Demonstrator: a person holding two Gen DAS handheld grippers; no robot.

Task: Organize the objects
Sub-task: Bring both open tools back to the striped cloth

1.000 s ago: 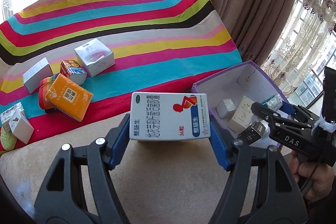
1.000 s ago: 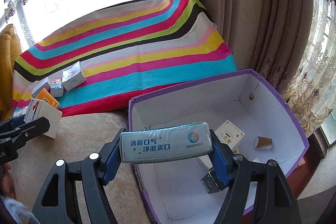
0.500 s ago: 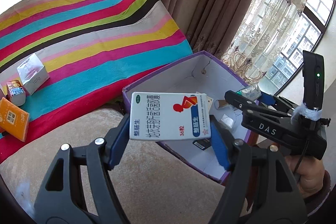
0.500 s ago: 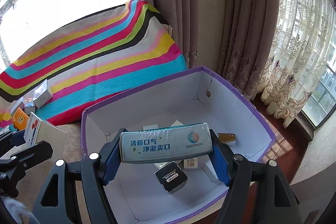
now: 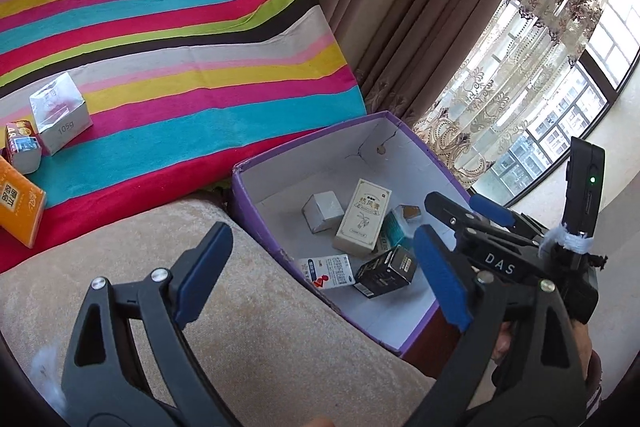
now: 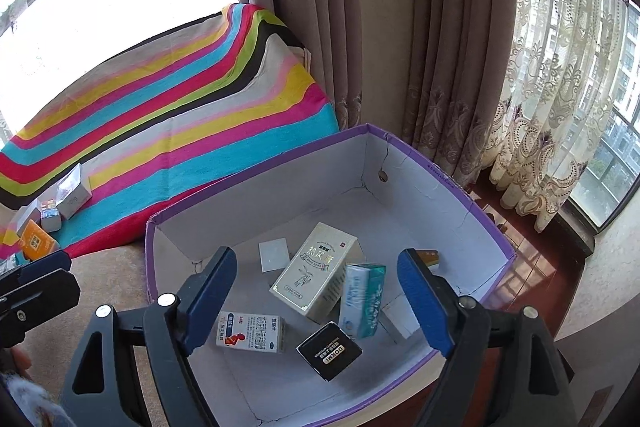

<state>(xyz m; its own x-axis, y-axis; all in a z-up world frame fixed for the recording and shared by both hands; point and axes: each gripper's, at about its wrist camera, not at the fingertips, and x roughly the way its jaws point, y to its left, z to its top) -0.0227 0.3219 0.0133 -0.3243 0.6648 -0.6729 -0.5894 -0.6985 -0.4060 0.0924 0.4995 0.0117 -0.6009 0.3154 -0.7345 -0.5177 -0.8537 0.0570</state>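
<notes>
My left gripper [image 5: 320, 247] hangs over the near rim of the purple box [image 5: 260, 211]. Its jaws are opening and nothing is between them. The white medicine box with a red figure [image 5: 328, 271] lies on the box floor just below. Over the same box [image 6: 460, 187], my right gripper [image 6: 316, 267] is also opening, with nothing in it. A blue-green pack [image 6: 364, 299] leans on a cream carton [image 6: 316, 269] beneath it. The white medicine box [image 6: 250, 331] and a black box [image 6: 329, 350] lie near the front wall. The left wrist view shows the right gripper [image 5: 460, 205] at the right.
A striped blanket [image 5: 180, 67] covers the sofa back. On it rest a grey box [image 5: 60, 117], a small red-and-white box [image 5: 22, 147] and an orange box [image 5: 20, 203]. A beige cushion [image 5: 200, 327] borders the purple box. Curtains and a window stand behind it.
Both grippers have opened. The white medicine box left the left jaws and the blue-green pack left the right jaws; both now lie inside the purple box.
</notes>
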